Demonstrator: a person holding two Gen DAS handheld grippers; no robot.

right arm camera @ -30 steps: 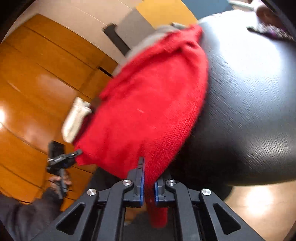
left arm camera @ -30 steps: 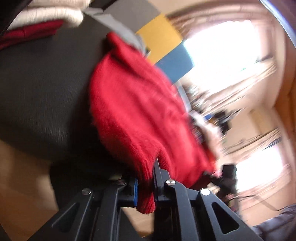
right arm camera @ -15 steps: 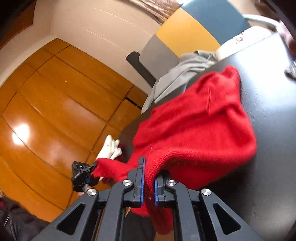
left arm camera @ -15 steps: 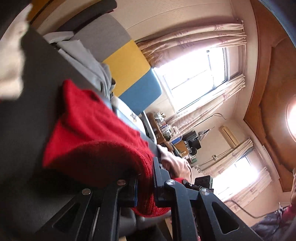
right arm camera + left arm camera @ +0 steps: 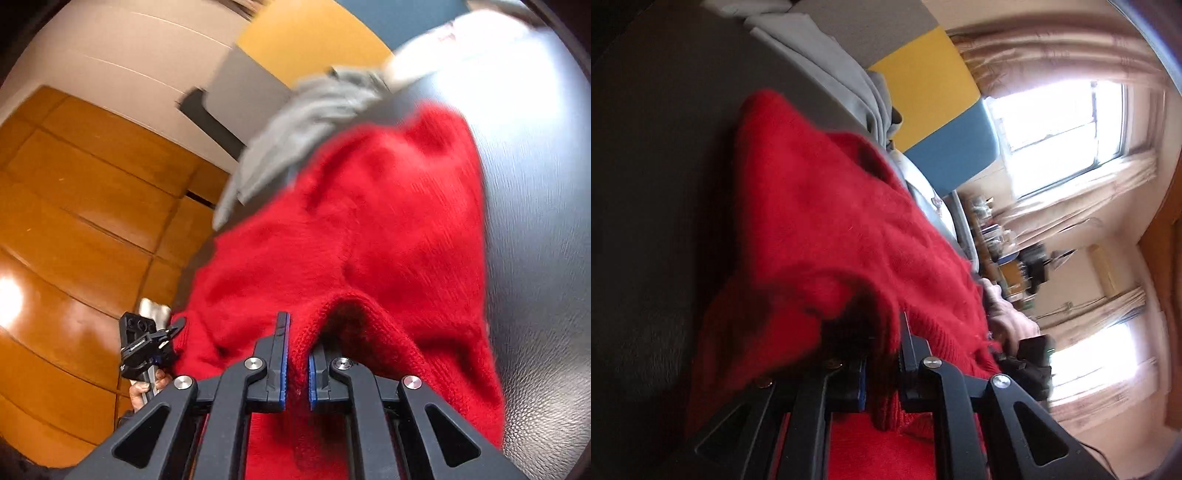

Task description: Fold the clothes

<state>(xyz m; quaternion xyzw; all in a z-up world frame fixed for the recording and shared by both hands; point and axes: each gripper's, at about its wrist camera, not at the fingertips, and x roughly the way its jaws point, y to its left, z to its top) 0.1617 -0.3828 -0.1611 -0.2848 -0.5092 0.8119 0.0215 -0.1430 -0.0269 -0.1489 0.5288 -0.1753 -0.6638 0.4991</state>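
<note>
We hold the red sweater (image 5: 827, 229) w/ both grippers, one edge each. L gripper (image 5: 882, 354): fingers narrow, pinched on a bunched knit hem, fabric draping over the left finger & hanging below. R gripper (image 5: 295, 354): fingers shut tight on a ribbed fold of the same sweater (image 5: 354, 236).

Sweater's long axis runs from our fingers away toward the far end of the table; near edge lifted at the grip, the rest lying on the dark table (image 5: 653, 206). Which end is neck or hem we can't tell, too blurred.

In the left wrist view, left to right: dark table, red knit, then a grey garment (image 5: 827, 62) lying at the far edge, touching or just beside the sweater's far end. Behind it a panel in grey, yellow & blue (image 5: 923, 92). Further right, curtained windows (image 5: 1067, 122), v. bright. The other hand (image 5: 1008, 314) shows beyond the sweater's right edge.

Right wrist view: wood-panelled wall (image 5: 77, 221) at left, L gripper (image 5: 147, 343) low left at the sweater's edge, grey garment (image 5: 295, 125) beyond, glossy table (image 5: 535, 221) at right.
</note>
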